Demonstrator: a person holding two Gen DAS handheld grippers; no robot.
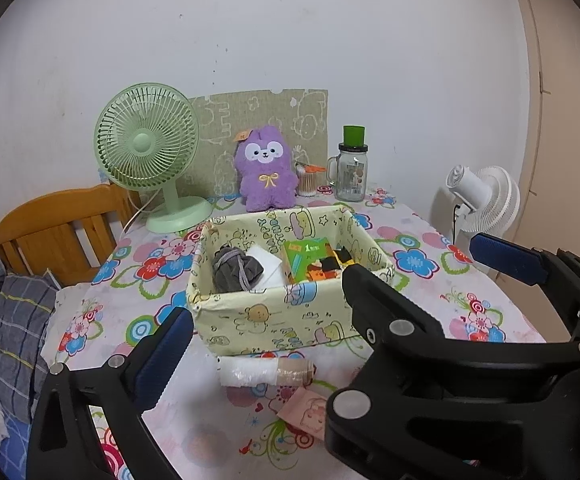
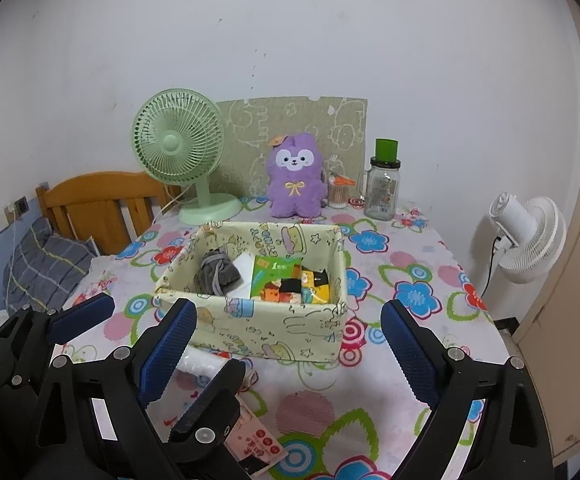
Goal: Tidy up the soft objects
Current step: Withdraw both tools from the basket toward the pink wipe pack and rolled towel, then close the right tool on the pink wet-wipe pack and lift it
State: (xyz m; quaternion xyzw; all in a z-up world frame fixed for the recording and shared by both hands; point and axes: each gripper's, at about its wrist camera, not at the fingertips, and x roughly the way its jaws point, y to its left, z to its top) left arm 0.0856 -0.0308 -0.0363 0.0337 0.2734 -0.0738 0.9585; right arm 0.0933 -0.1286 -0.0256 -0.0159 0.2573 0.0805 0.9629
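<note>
A pale yellow fabric basket (image 1: 282, 316) (image 2: 250, 328) stands mid-table. Inside lie a grey drawstring pouch (image 1: 236, 268) (image 2: 216, 274), a white packet (image 1: 268, 266) and colourful snack packs (image 1: 316, 264) (image 2: 288, 282). A purple plush toy (image 1: 265, 170) (image 2: 296, 176) sits upright at the back. A white roll with tan tape (image 1: 266, 372) lies in front of the basket, next to a pink packet (image 1: 310, 412) (image 2: 258, 444). My left gripper (image 1: 274, 360) is open and empty above the roll. My right gripper (image 2: 288, 350) is open and empty before the basket.
A green desk fan (image 1: 148, 148) (image 2: 180, 148) stands back left. A glass jar with green lid (image 1: 352, 168) (image 2: 384, 184) and a swab holder (image 1: 308, 180) stand back right. A white fan (image 1: 486, 196) (image 2: 530, 236) is beyond the table's right edge; a wooden headboard (image 1: 54, 232) stands to the left.
</note>
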